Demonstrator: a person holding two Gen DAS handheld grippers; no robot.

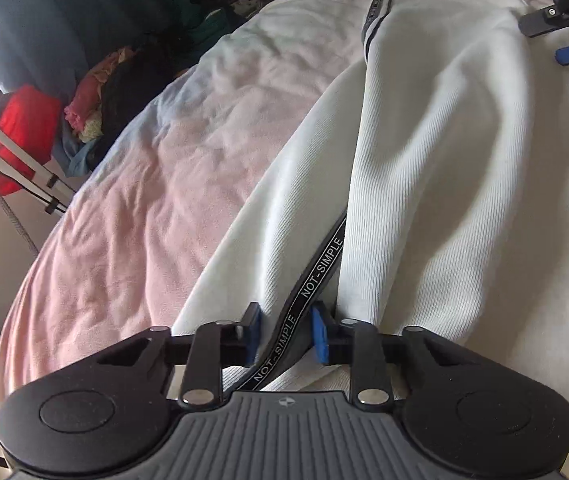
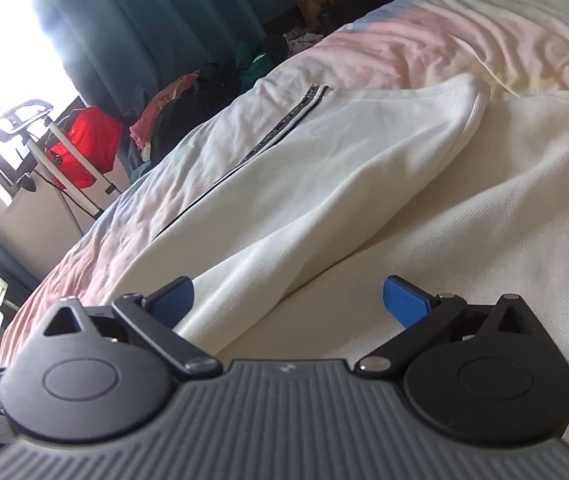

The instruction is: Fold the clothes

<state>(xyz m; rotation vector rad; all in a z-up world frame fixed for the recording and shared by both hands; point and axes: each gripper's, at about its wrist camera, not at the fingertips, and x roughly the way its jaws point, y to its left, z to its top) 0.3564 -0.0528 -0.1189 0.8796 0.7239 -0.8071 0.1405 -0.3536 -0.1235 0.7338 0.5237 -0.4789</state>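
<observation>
On a pink bedspread (image 1: 124,208), white trousers (image 1: 424,160) await folding.
Left gripper (image 1: 286,332) pinches the lettered side stripe (image 1: 320,258); right gripper (image 2: 288,300) gapes wide, needing a hold next.

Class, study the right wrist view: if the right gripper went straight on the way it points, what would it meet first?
Probably the white garment spread on the bed: the open right gripper points down at its folds, though depth is unclear.

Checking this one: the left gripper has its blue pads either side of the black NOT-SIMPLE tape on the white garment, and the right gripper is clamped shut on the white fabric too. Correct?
Not quite. The right gripper is open: the right wrist view shows its blue pads spread wide over the white garment. The left gripper does straddle the NOT-SIMPLE tape.
</observation>
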